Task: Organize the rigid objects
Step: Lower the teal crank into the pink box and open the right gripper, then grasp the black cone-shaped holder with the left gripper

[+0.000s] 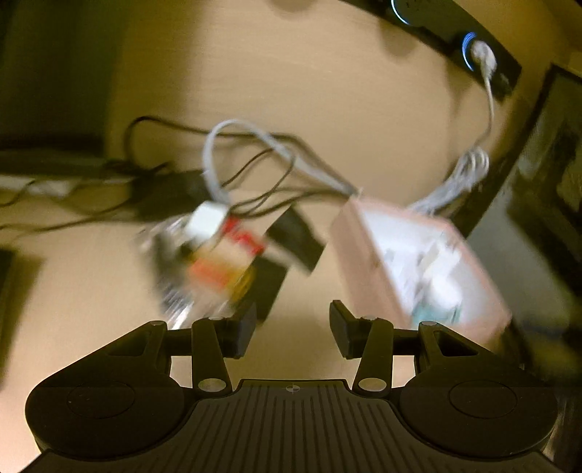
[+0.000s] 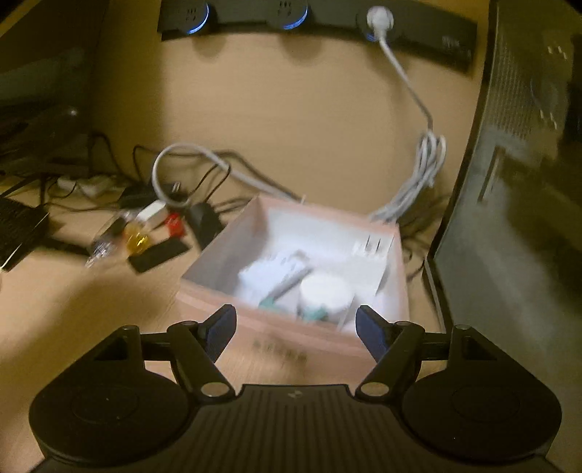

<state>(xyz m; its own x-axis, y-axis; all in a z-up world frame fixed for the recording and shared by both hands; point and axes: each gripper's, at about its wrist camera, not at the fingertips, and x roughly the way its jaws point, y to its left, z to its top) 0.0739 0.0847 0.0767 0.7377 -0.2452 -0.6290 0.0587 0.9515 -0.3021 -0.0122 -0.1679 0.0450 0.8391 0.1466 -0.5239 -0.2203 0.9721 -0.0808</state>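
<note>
Left gripper (image 1: 293, 329): I'm holding this one over the bare desk with the fingers spread wide, nothing between them.

Small clutter pile (image 1: 214, 254): it's sitting ahead-left of my left fingers, on the desk. Super blurry, but I'm making out a white block (image 1: 206, 220), something red (image 1: 244, 238) and yellowish, a clear plastic-looking thing and a flat black piece (image 1: 296, 238). In the right wrist view the same pile (image 2: 145, 233) is lying left of the box, just beside it, not in it.

Cables: black wires (image 1: 156, 127) and a grey cable loop (image 1: 236, 145) are trailing behind the pile.

Pink box (image 1: 418, 262): it's sitting to the right of the pile, open top. In the right view the box (image 2: 291, 334) is right in front of me, with a white round jar (image 2: 323, 291), some teal bits and whitish stuff inside. Can't tell exactly what those are.

Right gripper (image 2: 296, 329): I'm hovering it at the near wall of the box, fingers wide apart, gripping nothing.

Power strip (image 2: 327, 22): it's running along the back, with a white plug (image 2: 380, 16) in it and its bundled cord (image 2: 422, 171) hanging down behind the box.

Dark case (image 2: 509, 182): standing at the far right, next to the box.
</note>
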